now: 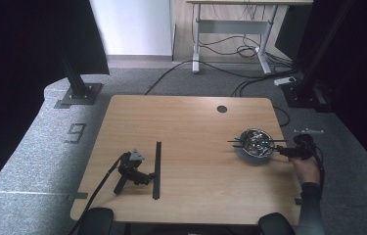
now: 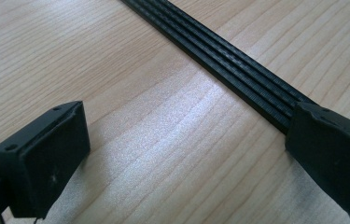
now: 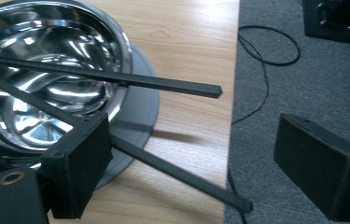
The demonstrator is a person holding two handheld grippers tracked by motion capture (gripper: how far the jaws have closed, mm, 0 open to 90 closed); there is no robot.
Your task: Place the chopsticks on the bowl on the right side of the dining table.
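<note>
Left gripper (image 1: 148, 177): resting on table (image 1: 195, 161), jaws open, black strip (image 1: 157, 169) touching the far jaw. Right gripper (image 1: 285, 151): held at table's right edge, jaws open, around one of two black sticks (image 3: 172, 170) lying across steel bowl (image 1: 255, 144) just ahead; no pad contact discernible.

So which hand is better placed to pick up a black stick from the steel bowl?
The right. Its tongs stand open at the bowl, one stick passing between them. The left tongs lie unheld on the table, beside the black strip, far from it.
</note>
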